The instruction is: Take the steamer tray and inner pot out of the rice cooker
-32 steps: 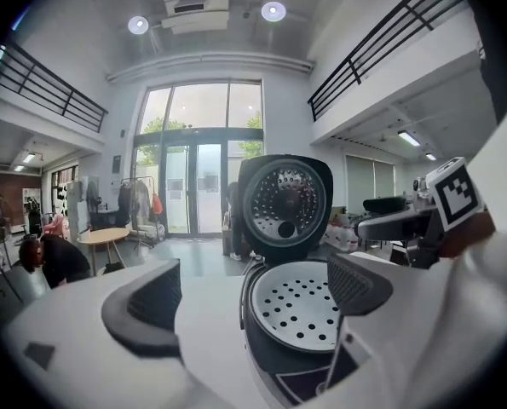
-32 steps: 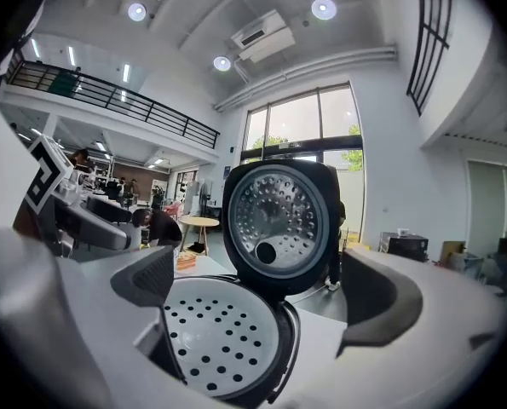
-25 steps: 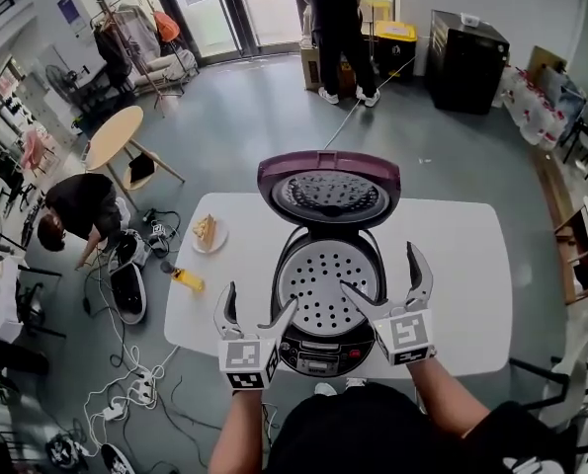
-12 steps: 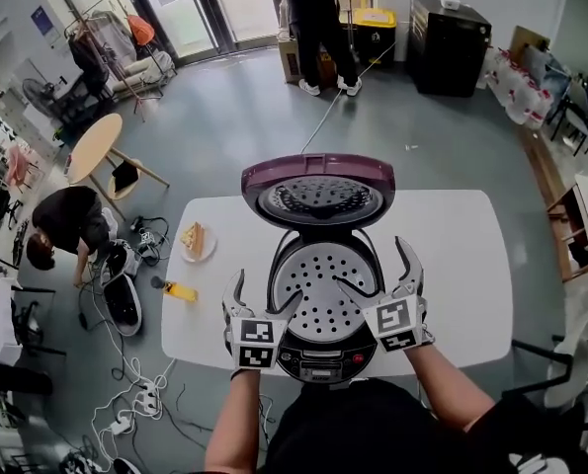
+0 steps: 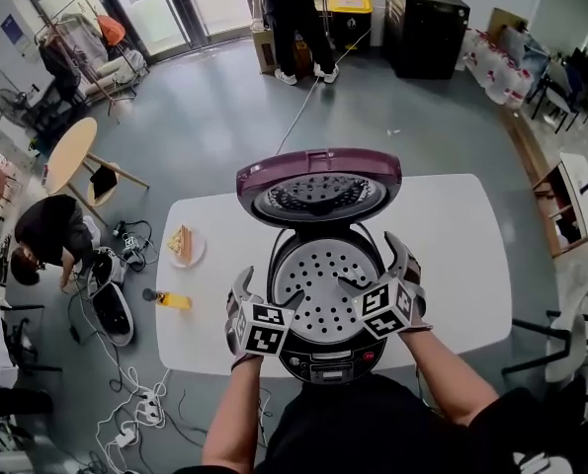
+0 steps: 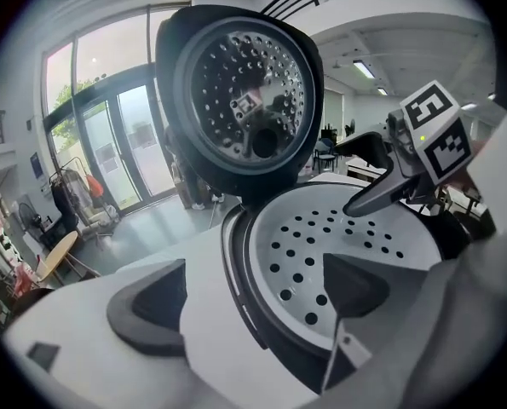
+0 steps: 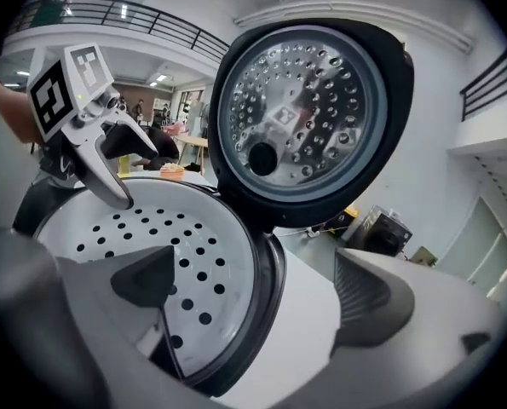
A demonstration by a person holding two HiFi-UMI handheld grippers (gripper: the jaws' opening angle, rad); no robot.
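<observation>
Both grippers have come down over the last second. They hung over the near front of the rice cooker [image 5: 323,361] before, and now they flank its open mouth. The left gripper [image 5: 269,294] sits at the left rim and the right gripper [image 5: 371,265] at the right rim.

Each is wide open and holds nothing. In the left gripper view one jaw hangs over the bench [image 5: 452,235] outside the cooker wall and the other over the steamer tray [image 5: 325,289], with the rim between them and not pinched. The right gripper view shows the mirror of this.

I judge that the reach is nearly done and a two-sided lift of the tray comes next, with nothing out of the cooker yet.

The tray lies flat in the cooker's mouth, its perforated face up. It is round, so it has no long axis of its own, and no handle or tab shows from here. The inner pot must lie beneath it — hidden in every view.

The cooker itself runs near to far. Its control panel faces the person and its hinge is at the far side. The lid [image 5: 318,188] stands open there, its holed inner face tipped towards the near side — so the way straight up looks free.
</observation>
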